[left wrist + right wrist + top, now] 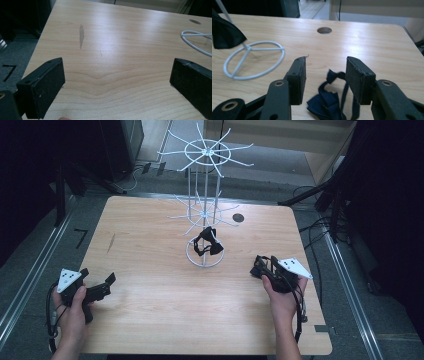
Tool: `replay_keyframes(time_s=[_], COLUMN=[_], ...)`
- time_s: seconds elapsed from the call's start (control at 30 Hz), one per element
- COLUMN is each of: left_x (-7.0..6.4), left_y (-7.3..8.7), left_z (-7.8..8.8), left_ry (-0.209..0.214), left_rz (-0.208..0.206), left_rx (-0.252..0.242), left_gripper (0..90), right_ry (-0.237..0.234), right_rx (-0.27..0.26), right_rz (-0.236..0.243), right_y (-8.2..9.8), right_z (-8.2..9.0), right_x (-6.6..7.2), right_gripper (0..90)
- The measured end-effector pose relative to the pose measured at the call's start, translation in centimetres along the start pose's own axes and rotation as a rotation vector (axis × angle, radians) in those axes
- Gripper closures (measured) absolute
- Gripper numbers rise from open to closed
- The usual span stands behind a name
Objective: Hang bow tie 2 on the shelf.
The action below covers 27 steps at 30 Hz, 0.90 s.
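Note:
A white wire display rack stands at the middle back of the wooden table, on a ring base. A black bow tie hangs low on it, just above the ring. A dark navy bow tie lies crumpled on the table with its strap trailing. My right gripper hovers low over it, open, the fabric between and below the pads without being pressed. In the high view my right gripper is right of the rack base. My left gripper rests open at the front left, nothing between its pads.
A round cable hole sits in the table behind and right of the rack. The rack's hooks stick out in two tiers above the table. Cables and dark equipment stand on the floor around the table edges. A grey scuff mark is on the left side of the table.

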<state>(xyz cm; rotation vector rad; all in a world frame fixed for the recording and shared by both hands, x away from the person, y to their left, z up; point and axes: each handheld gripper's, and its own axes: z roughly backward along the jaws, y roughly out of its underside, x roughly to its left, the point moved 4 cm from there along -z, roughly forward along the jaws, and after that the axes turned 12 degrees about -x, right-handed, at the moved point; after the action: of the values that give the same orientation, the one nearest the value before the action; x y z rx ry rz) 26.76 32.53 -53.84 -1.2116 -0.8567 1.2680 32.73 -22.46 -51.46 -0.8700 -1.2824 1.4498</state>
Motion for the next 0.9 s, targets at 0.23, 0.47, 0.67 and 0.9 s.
replay_keyframes(time_s=[0.23, 0.47, 0.67, 0.9], left_x=[0.0, 0.0, 0.0, 0.0], left_y=[0.0, 0.0, 0.0, 0.0], left_z=[0.0, 0.0, 0.0, 0.0], left_ry=[0.000, 0.002, 0.002, 0.001], left_rz=[0.000, 0.002, 0.002, 0.005], left_rx=[0.000, 0.000, 0.000, 0.000], left_gripper=[0.2, 0.2, 0.2, 0.2], right_ry=[0.051, 0.092, 0.108, 0.106], right_rx=[0.041, 0.093, 0.152, 0.191], right_rz=[-0.031, -0.069, -0.067, -0.100], right_y=[1.5, 3.0, 4.4, 5.1], right_z=[-0.3, -0.7, -1.3, -1.5], right_x=[-1.7, -2.9, -3.4, -3.7], right_gripper=[52.1, 51.0, 50.7, 54.7])
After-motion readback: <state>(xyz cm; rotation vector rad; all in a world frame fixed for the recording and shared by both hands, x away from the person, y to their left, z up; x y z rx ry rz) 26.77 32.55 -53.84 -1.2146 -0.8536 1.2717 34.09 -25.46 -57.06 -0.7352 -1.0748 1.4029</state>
